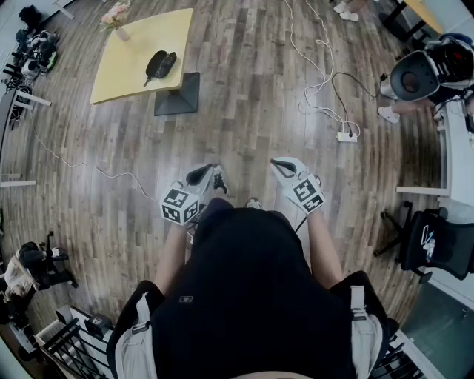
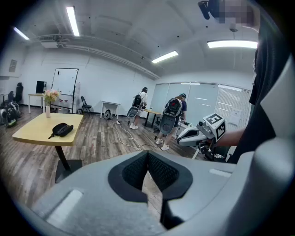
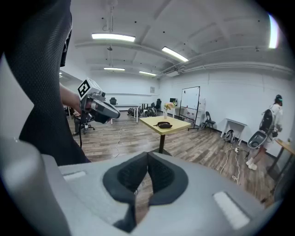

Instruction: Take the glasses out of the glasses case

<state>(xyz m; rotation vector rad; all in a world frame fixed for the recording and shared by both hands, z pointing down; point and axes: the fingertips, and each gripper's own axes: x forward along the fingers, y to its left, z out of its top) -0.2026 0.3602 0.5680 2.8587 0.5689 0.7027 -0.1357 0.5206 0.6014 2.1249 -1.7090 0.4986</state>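
We are standing on the wood-plank floor (image 1: pixel 252 104) of an open office, holding the left gripper (image 1: pixel 200 175) and the right gripper (image 1: pixel 282 164) side by side at waist height, both pointing forward and away from the body. The left gripper's fingers (image 2: pixel 132 173) are lying pressed together at their tips, and nothing is sitting between them. The right gripper's fingers (image 3: pixel 162 177) are meeting in the same way, likewise holding nothing. The black glasses case (image 1: pixel 161 65) is lying on the yellow tabletop (image 1: pixel 129 70), well apart from both grippers, ahead of us and to our left. We are not able to tell from here whether the case is open or fastened. A vase of pink flowers (image 1: pixel 115 16) is standing near the far corner of the same tabletop, apart from the case. The tabletop is resting on a single post with a dark square base (image 1: pixel 178 96). A white cable (image 1: pixel 315 74) is trailing across the floor to a power strip (image 1: pixel 346 136) on our right. Across the room, two people (image 2: pixel 171 117) are standing beside a desk.
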